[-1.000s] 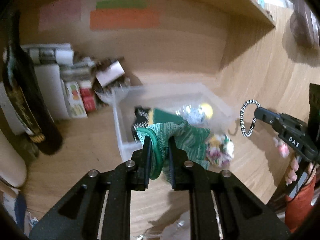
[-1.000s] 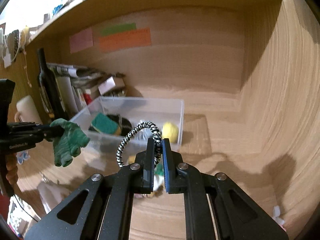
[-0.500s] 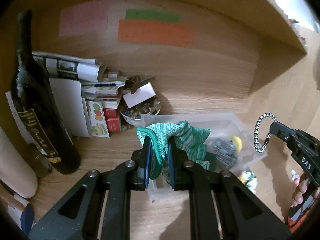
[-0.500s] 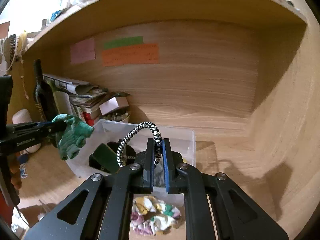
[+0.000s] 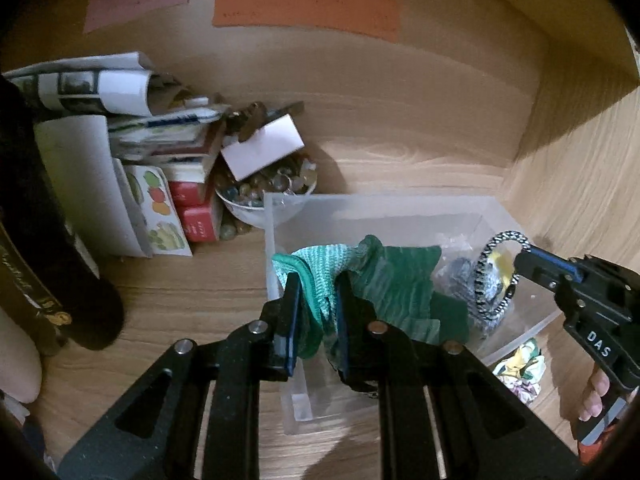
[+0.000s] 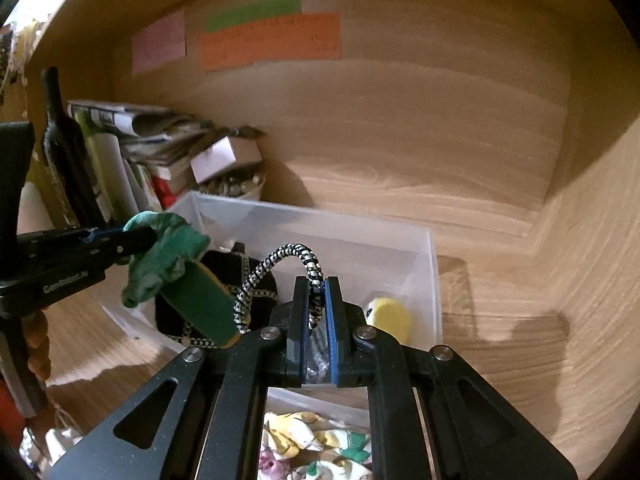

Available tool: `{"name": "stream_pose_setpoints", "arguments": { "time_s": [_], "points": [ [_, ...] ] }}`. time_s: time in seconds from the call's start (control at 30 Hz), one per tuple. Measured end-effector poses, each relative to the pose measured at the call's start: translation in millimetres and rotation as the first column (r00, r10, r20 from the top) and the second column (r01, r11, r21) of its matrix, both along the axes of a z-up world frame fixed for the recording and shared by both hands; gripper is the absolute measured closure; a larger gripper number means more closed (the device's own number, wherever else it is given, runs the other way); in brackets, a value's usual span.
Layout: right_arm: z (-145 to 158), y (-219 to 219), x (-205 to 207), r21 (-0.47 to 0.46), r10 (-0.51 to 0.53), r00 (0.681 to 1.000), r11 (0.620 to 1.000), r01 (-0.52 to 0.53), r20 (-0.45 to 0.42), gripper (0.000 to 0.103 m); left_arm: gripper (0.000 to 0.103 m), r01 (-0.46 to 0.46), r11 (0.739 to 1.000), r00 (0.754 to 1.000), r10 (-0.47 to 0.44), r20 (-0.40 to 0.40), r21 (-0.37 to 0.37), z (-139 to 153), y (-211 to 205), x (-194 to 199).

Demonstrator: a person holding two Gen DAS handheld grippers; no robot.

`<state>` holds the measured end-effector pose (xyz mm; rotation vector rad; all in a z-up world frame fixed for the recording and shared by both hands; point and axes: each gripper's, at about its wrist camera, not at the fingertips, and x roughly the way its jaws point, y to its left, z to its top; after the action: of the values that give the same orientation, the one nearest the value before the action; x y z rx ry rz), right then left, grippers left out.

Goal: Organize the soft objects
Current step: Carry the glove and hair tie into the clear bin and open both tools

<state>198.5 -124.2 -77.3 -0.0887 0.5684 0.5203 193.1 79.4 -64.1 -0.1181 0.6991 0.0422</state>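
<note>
My left gripper [image 5: 316, 280] is shut on a green knitted cloth [image 5: 320, 268] and holds it over the near left corner of a clear plastic bin [image 5: 360, 204]. It also shows in the right wrist view [image 6: 168, 248]. My right gripper [image 6: 317, 282] is shut on a black-and-white braided cord loop [image 6: 280, 260] above the bin [image 6: 320, 216]. The cord also shows in the left wrist view [image 5: 486, 280]. Inside the bin lie a green sponge [image 6: 200, 304], a black pouch [image 6: 224, 264] and a yellow soft toy [image 6: 390, 316].
A floral cloth [image 6: 316, 444] lies on the wooden shelf in front of the bin. A dark wine bottle [image 5: 48, 260], stacked papers and boxes [image 5: 152, 168] and a bowl of pebbles [image 5: 268, 188] stand left of the bin. Wooden walls close the back and right.
Both grippers have moved forward and down toward the bin, each still holding its item. The bin and the left-hand clutter now look larger and closer.
</note>
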Motion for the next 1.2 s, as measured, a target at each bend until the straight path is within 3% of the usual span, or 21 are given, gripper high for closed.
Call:
{"name": "stream_pose_setpoints", "arguments": {
  "time_s": [0.1, 0.2, 0.27, 0.4, 0.47, 0.53, 0.6, 0.73, 0.9, 0.97, 1.2],
  "points": [
    [-5.9, 4.5, 5.3, -0.023, 0.006, 1.0, 1.0, -0.006, -0.02, 0.096, 0.088, 0.011, 1.0, 1.0, -0.011, -0.007, 0.001, -3.4, -3.0, 0.7],
    [-10.7, 7.6, 7.5, -0.042, 0.012, 0.999, 0.999, -0.013, -0.035, 0.096, 0.082, 0.018, 1.0, 1.0, -0.018, -0.008, 0.002, -4.0, -4.2, -0.3],
    [-13.6, 9.4, 8.5, -0.051, 0.019, 0.999, 0.998, -0.022, -0.051, 0.096, 0.072, 0.016, 1.0, 1.0, -0.016, -0.008, 0.001, -3.1, -4.0, -2.7],
    [-14.4, 9.3, 7.4, -0.06, 0.024, 0.998, 0.998, -0.028, -0.062, 0.096, 0.064, 0.033, 0.999, 0.999, -0.033, -0.001, -0.008, 0.1, -4.6, -8.7],
    [-13.4, 7.3, 5.6, -0.058, 0.026, 0.997, 0.998, -0.03, -0.068, 0.095, 0.053, 0.042, 0.999, 0.999, -0.042, 0.012, -0.007, 3.7, -7.2, -14.0],
    [-12.4, 4.8, 4.7, -0.053, 0.029, 0.997, 0.998, -0.033, -0.076, 0.09, 0.047, 0.041, 0.999, 0.999, -0.042, 0.026, 0.002, 8.1, -9.7, -20.3],
    [-10.8, 1.7, 1.2, -0.045, 0.031, 0.996, 0.998, -0.034, -0.079, 0.077, 0.045, 0.048, 0.999, 0.998, -0.048, 0.038, 0.008, 12.9, -12.2, -26.3],
    [-1.5, -5.1, -11.8, -0.023, 0.034, 0.998, 0.999, -0.036, -0.057, 0.067, 0.039, 0.071, 0.997, 0.996, -0.07, 0.046, -0.02, 23.1, -14.7, -40.2],
    [15.5, -16.4, -33.4, 0.012, 0.034, 0.999, 0.999, -0.034, -0.002, 0.041, 0.019, 0.077, 0.996, 0.994, -0.074, 0.08, -0.035, 33.0, -19.4, -67.0],
    [21.1, -23.1, -43.0, 0.024, 0.033, 0.999, 0.999, -0.033, 0.015, 0.038, 0.012, 0.074, 0.997, 0.994, -0.072, 0.088, -0.021, 33.4, -22.4, -79.3],
    [23.4, -37.2, -69.7, 0.046, 0.028, 0.999, 0.998, -0.03, 0.044, 0.02, 0.006, 0.082, 0.995, 0.997, -0.081, 0.021, -0.049, 13.2, -31.1, -110.8]
  ]
}}
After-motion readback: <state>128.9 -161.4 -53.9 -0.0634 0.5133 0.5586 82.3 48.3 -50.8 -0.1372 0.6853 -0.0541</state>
